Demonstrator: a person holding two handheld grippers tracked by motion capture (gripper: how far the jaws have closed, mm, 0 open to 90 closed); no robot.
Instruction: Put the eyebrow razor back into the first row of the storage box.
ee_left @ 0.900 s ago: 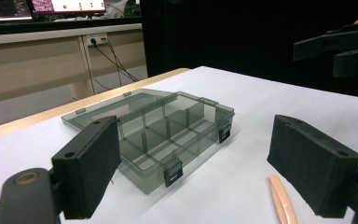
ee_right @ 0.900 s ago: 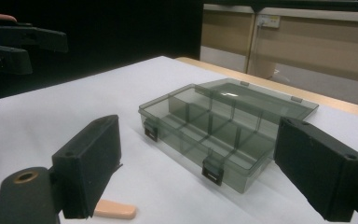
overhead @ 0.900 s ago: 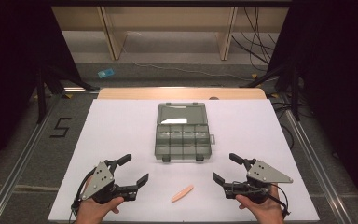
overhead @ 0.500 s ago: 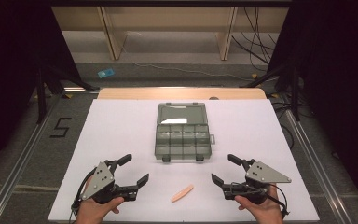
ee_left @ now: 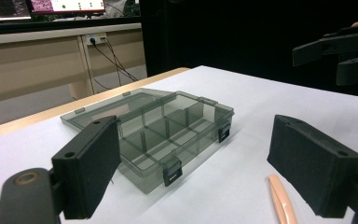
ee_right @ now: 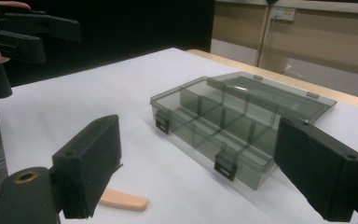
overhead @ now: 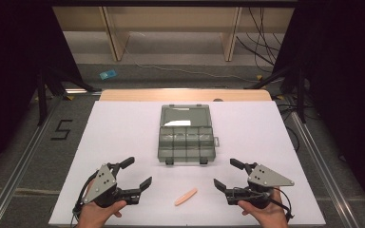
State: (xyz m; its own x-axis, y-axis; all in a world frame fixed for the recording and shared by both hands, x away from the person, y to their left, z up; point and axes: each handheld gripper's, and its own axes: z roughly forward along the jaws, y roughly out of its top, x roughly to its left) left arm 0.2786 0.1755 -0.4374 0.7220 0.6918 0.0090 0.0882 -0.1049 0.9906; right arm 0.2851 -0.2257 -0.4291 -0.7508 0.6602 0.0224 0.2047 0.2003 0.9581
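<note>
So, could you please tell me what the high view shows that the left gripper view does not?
High view alone: the person's two hands, the left hand and the right hand, and a small blue object on the floor. Left gripper view alone: lit monitor screens on a far desk. Both: the open smoky translucent plastic compartment box, the slim peach-coloured stick, the white tabletop and the open right gripper.

1. We see a compartment box (overhead: 186, 134) of smoky, see-through plastic, glossy, with black latches.
2. The small stick (overhead: 186, 196) looks smooth and matt, peach-coloured.
3. The bench (overhead: 123, 128) carries a matt white sheet; its far edge shows pale wood.
4. Each claw, left (overhead: 132, 173) and right (overhead: 228, 174), has matt black pads and a grey plate.
</note>
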